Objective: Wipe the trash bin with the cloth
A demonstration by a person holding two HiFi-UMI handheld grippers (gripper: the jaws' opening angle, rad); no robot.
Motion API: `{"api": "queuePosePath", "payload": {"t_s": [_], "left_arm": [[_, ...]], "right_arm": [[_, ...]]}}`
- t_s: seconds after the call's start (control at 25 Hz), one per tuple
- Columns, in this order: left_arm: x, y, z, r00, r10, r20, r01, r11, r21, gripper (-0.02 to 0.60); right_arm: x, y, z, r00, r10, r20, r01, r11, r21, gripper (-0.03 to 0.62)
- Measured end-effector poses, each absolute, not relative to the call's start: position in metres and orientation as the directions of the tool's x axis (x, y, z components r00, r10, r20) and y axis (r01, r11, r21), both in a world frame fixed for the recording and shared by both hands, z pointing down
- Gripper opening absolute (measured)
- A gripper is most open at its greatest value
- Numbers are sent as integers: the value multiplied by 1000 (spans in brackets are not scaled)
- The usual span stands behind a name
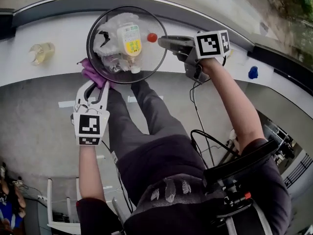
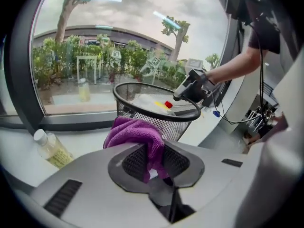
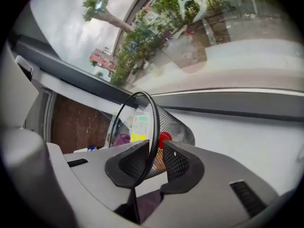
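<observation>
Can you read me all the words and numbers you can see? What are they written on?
No text here can be read.
Yellow bottle label in the trash bin: has print, too small to read.
Sill bottle: label blurred.
Red sign outside: blurred.
Marker cubes: only black-and-white squares, no words.

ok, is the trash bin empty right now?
No, the head view shows the trash bin holding a yellow-labelled bottle and crumpled plastic.
</observation>
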State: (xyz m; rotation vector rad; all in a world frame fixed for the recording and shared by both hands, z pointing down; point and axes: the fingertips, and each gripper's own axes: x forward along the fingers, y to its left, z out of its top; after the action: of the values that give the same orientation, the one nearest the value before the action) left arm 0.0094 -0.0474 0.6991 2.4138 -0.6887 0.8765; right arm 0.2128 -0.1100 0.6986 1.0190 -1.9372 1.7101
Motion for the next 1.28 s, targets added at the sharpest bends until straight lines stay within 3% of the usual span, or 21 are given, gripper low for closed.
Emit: {"api": "queuePosePath", "payload": {"t_s": [0.08,0.16,0.28,0.4,0.44,0.6,0.76,0.84,0.96,1.04,1.2,1.28], "left_arm": [[6,-72,691,654,-352,670,-624,-751,214,58],[5,-94,687,623,-417,662,-664,-730,165,58],[4,-88,691,596,-425,681,-668,-734,126,58],[49,-37,699,680,-303,668,-543,-820,180,58],[71,-20,697,723,-263,639,-498,-839,218,58],[76,4,697,763,-234,602,-481,-828,287,58],[66,-7,695,751,-246,613,-480,-840,251,58],[57,-17,695,736,-269,621,-501,-833,233,58],[43,-34,696,716,-302,629,-530,-822,209,58],[34,-46,696,701,-322,637,-543,-820,182,58],[21,-70,689,665,-382,641,-587,-799,133,58],[18,-79,686,656,-401,639,-598,-792,117,58]], "right_arm": [[216,-90,697,-657,-346,669,-633,-229,-740,84],[216,-72,698,-651,-440,619,-462,-417,-783,78],[191,-48,696,-694,-505,514,-265,-484,-834,80],[178,-27,687,-726,-498,474,-183,-524,-832,80],[177,-18,687,-738,-468,486,-203,-533,-822,49],[142,-12,697,-771,-375,515,-311,-484,-818,52],[161,-12,686,-717,-313,622,-517,-360,-777,108],[185,-21,677,-675,-306,672,-623,-251,-740,155],[227,-69,663,-557,-369,744,-795,-23,-607,160],[253,-100,666,-456,-392,799,-875,31,-483,160],[255,-129,678,-491,-334,805,-867,98,-489,143],[244,-132,676,-580,-337,741,-803,87,-589,51]]}}
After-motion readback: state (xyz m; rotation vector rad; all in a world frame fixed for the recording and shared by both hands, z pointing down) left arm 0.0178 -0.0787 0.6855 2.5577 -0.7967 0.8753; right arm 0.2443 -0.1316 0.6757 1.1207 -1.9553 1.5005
